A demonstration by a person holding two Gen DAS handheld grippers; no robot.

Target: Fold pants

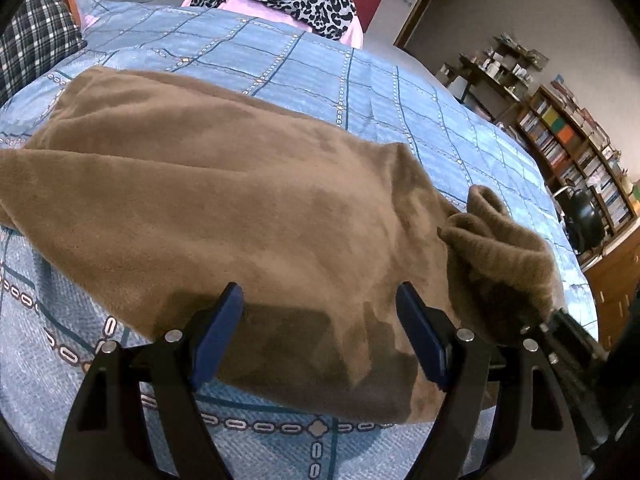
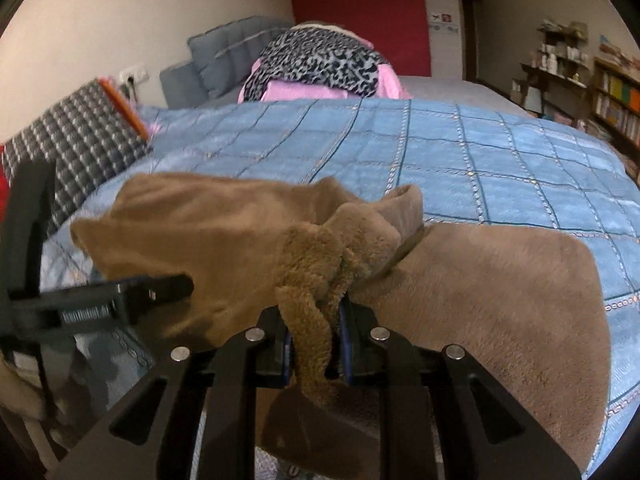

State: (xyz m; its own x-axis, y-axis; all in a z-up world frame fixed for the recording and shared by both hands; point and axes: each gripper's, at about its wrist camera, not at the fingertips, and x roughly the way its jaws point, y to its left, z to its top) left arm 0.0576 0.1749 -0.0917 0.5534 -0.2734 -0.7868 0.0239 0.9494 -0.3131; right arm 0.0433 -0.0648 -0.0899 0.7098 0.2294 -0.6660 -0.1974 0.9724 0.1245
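The left gripper (image 1: 320,320) hung over the brown pants (image 1: 224,200), its jaws wide with nothing pinched between them. The pants lay spread across the blue checked bedspread (image 1: 400,92), one bunched end lifted at the right. There the right gripper (image 2: 314,344) had its jaws narrowed tight on a fluffy fold of the pants. A leopard-print cloth (image 2: 320,60) lay beyond.
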